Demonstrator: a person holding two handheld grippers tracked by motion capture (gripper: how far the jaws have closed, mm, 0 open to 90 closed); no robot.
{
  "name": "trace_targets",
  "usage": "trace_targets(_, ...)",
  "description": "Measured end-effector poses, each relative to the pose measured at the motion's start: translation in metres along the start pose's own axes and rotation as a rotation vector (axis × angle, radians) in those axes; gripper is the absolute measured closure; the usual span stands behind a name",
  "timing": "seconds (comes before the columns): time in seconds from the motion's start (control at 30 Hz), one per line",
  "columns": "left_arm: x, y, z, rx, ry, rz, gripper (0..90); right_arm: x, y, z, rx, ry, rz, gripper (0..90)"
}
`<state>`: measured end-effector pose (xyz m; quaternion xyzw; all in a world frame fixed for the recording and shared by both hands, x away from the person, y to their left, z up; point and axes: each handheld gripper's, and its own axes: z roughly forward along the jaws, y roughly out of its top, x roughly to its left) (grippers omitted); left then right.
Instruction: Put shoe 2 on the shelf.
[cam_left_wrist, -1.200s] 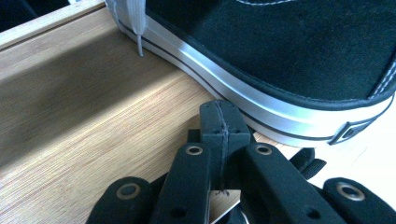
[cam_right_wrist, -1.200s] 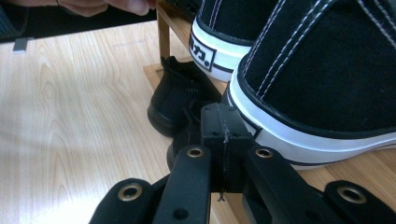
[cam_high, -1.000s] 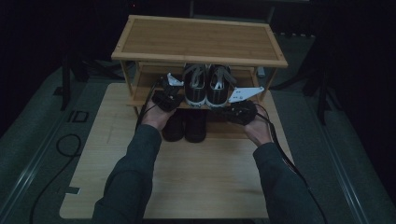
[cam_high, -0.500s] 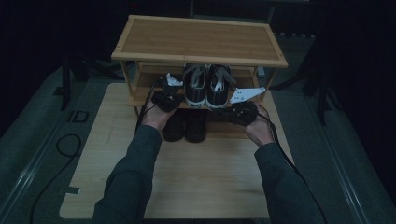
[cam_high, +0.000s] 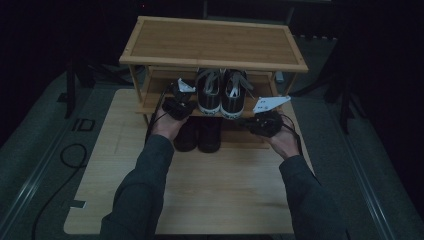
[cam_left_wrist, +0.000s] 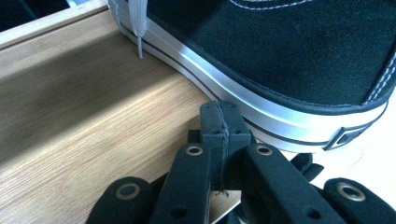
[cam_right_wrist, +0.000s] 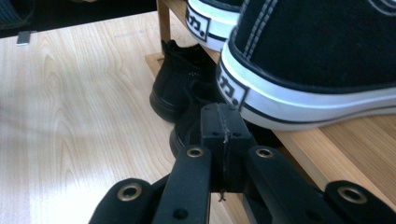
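Dark room surrounds a pale wood surface (cam_high: 210, 190) bearing a slatted bamboo shoe rack (cam_high: 215, 42). On its middle shelf stand two black canvas sneakers (cam_high: 220, 95) with white rubber soles; black shoes (cam_high: 197, 135) sit below. From the left tool (cam_left_wrist: 219, 116), jaws pressed together, tip just beside a sneaker's striped sole on grained wood. From the right tool (cam_right_wrist: 220, 121), likewise closed on nothing, near the sneaker heel at the shelf edge.
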<state>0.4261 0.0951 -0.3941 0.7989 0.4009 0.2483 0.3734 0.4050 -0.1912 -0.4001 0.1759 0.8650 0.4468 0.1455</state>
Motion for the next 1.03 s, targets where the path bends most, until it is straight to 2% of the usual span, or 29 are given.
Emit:
trace_targets(0.67, 0.006, 0.001, -0.011, -0.024, 0.013, 0.002, 90.0, -0.008, -0.019, -0.005, 0.043, -0.009, 0.030, 90.0)
trace_targets(1.03, 0.005, 0.000, -0.020, -0.022, 0.012, 0.043, 90.0, -0.009, -0.025, -0.005, 0.057, -0.005, 0.033, 90.0)
